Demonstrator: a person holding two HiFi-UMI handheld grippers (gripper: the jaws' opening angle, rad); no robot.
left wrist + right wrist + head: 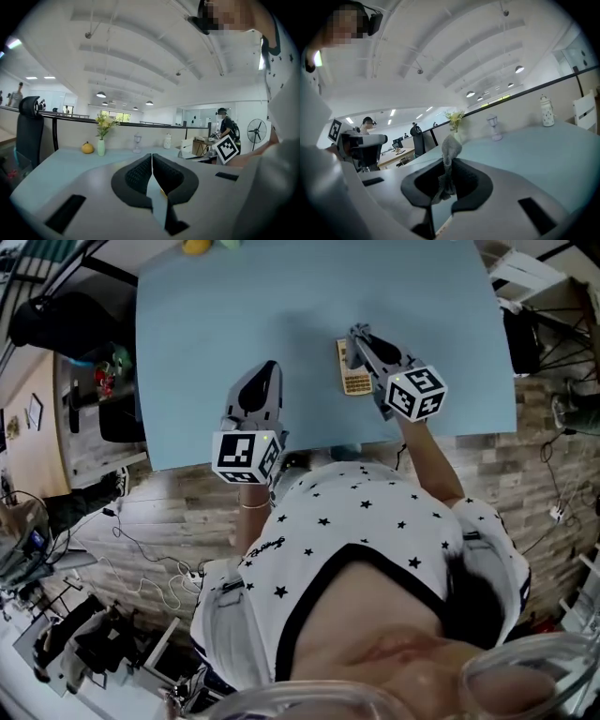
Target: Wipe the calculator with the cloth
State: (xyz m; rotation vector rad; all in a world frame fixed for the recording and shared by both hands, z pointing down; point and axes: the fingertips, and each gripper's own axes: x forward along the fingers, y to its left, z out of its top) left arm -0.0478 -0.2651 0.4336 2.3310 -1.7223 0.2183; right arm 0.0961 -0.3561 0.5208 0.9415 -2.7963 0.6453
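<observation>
A small gold calculator (pixel 354 374) lies flat on the light blue table (pixel 206 352), near its front edge. My right gripper (pixel 357 335) reaches over the calculator's right side. It is shut on a grey cloth (pixel 450 151), whose bunched end sticks up above the jaws of my right gripper (pixel 449 163). My left gripper (pixel 269 367) hovers above the table to the left of the calculator, apart from it. In the left gripper view my left gripper (pixel 151 158) is shut with nothing between the pads, and a yellow sliver shows through the gap below them.
At the table's far edge stand a yellow fruit (pixel 87 148), a vase of flowers (pixel 101 140), a glass (pixel 137 142) and a white jar (pixel 168 140). A black office chair (pixel 29 129) stands to the left. Cables and equipment lie on the floor (pixel 112 549).
</observation>
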